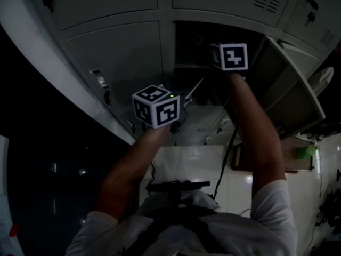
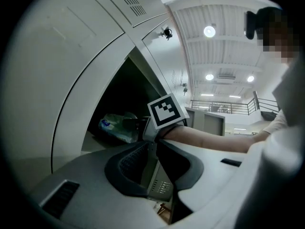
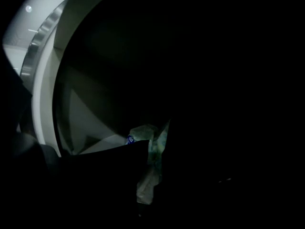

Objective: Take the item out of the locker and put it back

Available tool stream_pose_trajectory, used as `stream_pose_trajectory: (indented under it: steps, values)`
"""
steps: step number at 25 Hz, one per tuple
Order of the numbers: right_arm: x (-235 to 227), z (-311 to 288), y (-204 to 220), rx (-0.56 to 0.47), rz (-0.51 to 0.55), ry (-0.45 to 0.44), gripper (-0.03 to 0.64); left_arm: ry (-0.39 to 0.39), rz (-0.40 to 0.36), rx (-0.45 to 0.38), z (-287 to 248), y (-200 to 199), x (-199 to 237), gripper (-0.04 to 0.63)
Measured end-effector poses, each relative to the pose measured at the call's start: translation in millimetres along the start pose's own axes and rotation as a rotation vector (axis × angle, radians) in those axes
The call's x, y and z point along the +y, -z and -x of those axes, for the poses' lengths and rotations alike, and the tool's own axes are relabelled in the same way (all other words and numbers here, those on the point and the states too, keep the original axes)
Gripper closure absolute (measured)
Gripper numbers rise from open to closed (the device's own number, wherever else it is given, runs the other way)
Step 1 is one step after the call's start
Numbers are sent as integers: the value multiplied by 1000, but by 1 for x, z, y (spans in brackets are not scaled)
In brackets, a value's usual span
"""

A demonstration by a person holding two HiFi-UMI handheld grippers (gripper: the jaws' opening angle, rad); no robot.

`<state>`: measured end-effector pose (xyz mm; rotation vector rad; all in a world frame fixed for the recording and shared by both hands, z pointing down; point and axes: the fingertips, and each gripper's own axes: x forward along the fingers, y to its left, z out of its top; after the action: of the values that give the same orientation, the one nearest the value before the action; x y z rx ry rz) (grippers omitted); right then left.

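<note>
Closest in, we note the left gripper held level outside the locker. Its two dark jaws are brought together at the tips with nothing caught between them. Through the hollow behind the tips we see only a grey vented panel lower down. Beside it, we record the person's right forearm stretched into the one open compartment, whose door stands swung out to the right. At the end of that forearm the right gripper, its marker cube uppermost, sits inside the compartment mouth. Its jaws are closed and pinch a fold of the plastic packet, a crinkled, pale, translucent wrapper with a small blue mark. We find the packet lying on the compartment floor, near the front of the dark interior, its near end at the right gripper's tips. We cannot tell whether any part of it is lifted off the floor. Deeper in, the compartment is too dark to inspect. Farther off, past the locker bank, we observe a railing and round ceiling lights.
</note>
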<state>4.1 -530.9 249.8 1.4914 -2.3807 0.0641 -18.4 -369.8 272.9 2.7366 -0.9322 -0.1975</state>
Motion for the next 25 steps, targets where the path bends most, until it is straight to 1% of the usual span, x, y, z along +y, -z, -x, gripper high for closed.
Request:
stream_pose_trajectory:
  steps: [5,10,13,21,23,25]
  values:
    - [-1,-22,-1,24,7,6,617,-9,5,0,-4,1,5,538]
    - [2,-41,3,46,-20,-6,615,-24,-3,0,-6,-1,10,538]
    - [-2,-49,8,62,-18,14,612,-30,-2,1,-5,-2,13,538]
    - [1,-55,11,56,-9,8,607,-37,17,7,-5,6,18,538]
    - [1,-55,11,53,-5,5,588,-36,22,2,-5,6,17,538]
    - [0,-54,11,49,-6,2,553,-35,24,-3,-5,5,16,538]
